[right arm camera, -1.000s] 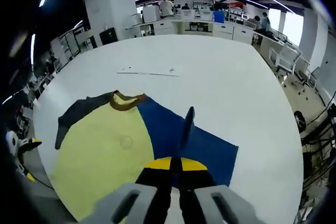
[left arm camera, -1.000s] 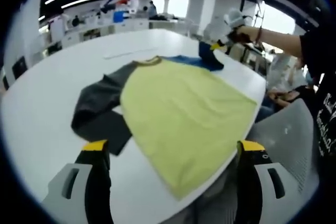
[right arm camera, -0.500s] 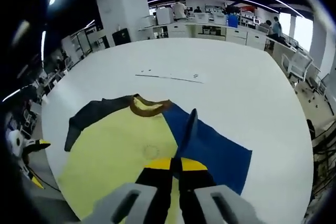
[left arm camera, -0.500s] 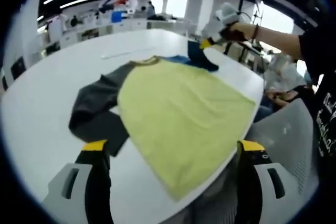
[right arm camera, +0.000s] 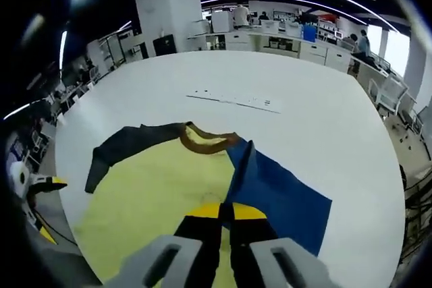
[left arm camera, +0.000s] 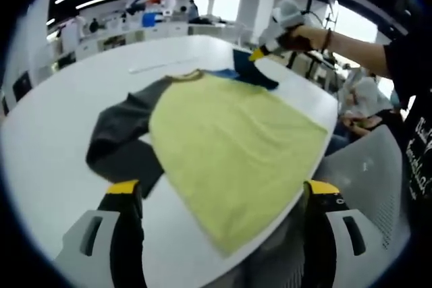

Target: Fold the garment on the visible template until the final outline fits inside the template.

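White table [right arm camera: 317,119] — blue sleeve [right arm camera: 273,190] in right claw [right arm camera: 226,210]

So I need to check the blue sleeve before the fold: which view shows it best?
The right gripper view: the blue sleeve lies spread on the table, its edge pinched in the right gripper. In the left gripper view the sleeve is a small far patch beyond the yellow body.

A large white table [right arm camera: 324,119] carries a thin pale strip [right arm camera: 236,100] lying flat near its far side. Beyond it stand white desks [right arm camera: 283,40] and a broad white pillar [right arm camera: 165,8], with a white office chair [right arm camera: 383,89] beside the table's edge.
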The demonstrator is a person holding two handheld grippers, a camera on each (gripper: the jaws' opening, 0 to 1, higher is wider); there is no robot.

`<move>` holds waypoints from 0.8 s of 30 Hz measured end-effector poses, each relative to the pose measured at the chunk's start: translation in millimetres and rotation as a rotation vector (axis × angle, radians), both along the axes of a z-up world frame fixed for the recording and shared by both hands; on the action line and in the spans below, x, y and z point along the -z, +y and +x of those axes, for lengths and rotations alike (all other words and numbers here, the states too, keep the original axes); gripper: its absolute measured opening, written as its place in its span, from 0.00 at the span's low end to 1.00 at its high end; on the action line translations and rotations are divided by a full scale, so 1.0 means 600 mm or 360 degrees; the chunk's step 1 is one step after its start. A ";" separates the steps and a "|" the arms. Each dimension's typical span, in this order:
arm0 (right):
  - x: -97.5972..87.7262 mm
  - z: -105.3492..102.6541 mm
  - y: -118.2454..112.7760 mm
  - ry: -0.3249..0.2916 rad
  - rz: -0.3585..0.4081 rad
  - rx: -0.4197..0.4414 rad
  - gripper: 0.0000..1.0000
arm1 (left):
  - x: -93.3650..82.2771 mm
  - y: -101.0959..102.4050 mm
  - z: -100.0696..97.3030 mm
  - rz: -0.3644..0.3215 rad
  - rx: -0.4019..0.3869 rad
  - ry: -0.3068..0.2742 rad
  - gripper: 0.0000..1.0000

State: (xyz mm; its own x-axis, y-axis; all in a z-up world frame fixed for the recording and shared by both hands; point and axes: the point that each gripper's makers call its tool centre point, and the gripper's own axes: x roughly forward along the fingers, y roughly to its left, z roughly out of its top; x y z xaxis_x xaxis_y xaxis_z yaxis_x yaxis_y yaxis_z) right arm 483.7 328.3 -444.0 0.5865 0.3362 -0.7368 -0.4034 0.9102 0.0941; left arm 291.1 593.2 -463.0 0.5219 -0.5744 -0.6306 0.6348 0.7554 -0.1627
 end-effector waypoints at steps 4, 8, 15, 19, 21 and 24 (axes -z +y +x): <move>-0.003 0.000 0.015 -0.0006 0.0014 -0.0027 0.00 | 0.001 0.000 0.000 -0.0004 0.0002 0.0005 0.96; -0.005 0.002 0.027 -0.0011 0.0031 -0.0042 0.00 | 0.002 -0.001 0.001 -0.0008 0.0005 0.0008 0.96; -0.004 0.001 0.048 -0.0005 0.0024 -0.0073 0.00 | 0.003 -0.002 0.004 -0.0006 0.0012 0.0007 0.96; -0.005 0.004 0.061 -0.0015 0.0041 -0.0090 0.00 | 0.005 -0.004 0.003 0.0000 0.0021 0.0016 0.96; -0.005 0.007 0.070 -0.0019 0.0038 -0.0115 0.00 | 0.006 -0.005 0.002 0.0004 0.0031 0.0020 0.96; -0.006 0.008 0.079 -0.0029 0.0029 -0.0134 0.00 | 0.007 -0.006 0.002 0.0005 0.0036 0.0026 0.96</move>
State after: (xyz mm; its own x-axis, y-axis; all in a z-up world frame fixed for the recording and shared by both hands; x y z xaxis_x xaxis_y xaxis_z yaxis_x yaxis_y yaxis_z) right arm 488.7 375.7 -440.2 0.5691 0.3981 -0.7195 -0.4803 0.8711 0.1021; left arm 292.3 589.4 -467.1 0.4985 -0.5841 -0.6406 0.6490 0.7413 -0.1710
